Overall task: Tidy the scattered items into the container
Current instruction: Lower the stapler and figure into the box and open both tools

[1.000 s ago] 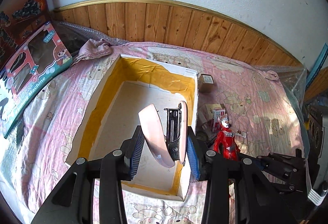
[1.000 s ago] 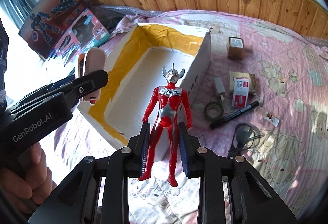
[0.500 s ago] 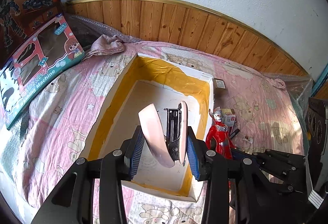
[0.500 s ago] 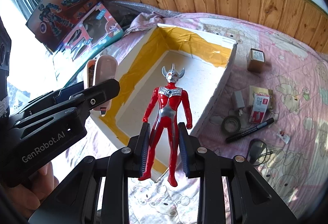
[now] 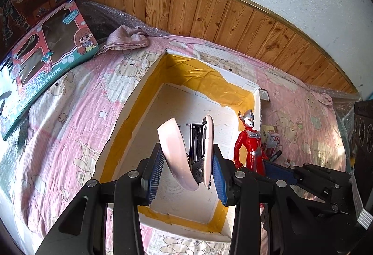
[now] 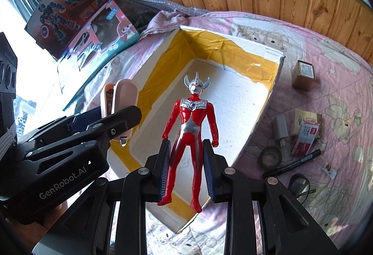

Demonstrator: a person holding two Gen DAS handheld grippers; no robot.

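Note:
A white cardboard box (image 5: 130,112) (image 6: 254,47) lined with yellow tape lies open on the pink bedsheet. My left gripper (image 5: 186,171) is shut on a pink stapler (image 5: 177,157), whose arms splay apart, and holds it above the box's near end. The stapler (image 6: 121,94) and left gripper (image 6: 112,122) also show at the left of the right wrist view. My right gripper (image 6: 186,166) is shut on the legs of a red and silver hero figure (image 6: 191,129), upright over the box's interior. The figure (image 5: 250,145) stands at the box's right wall in the left wrist view.
Right of the box lie a small brown box (image 6: 304,74), a charger plug (image 6: 281,129), a red-and-white carton (image 6: 305,138), a tape roll (image 6: 270,157), a black marker (image 6: 293,164) and a dark lens-like item (image 6: 299,185). Toy boxes (image 5: 42,59) lean at the left by a wooden wall panel (image 5: 209,15).
Both grippers have moved left over the box. The figure now hangs above the box's inside instead of beside its right wall. The stapler stays held.

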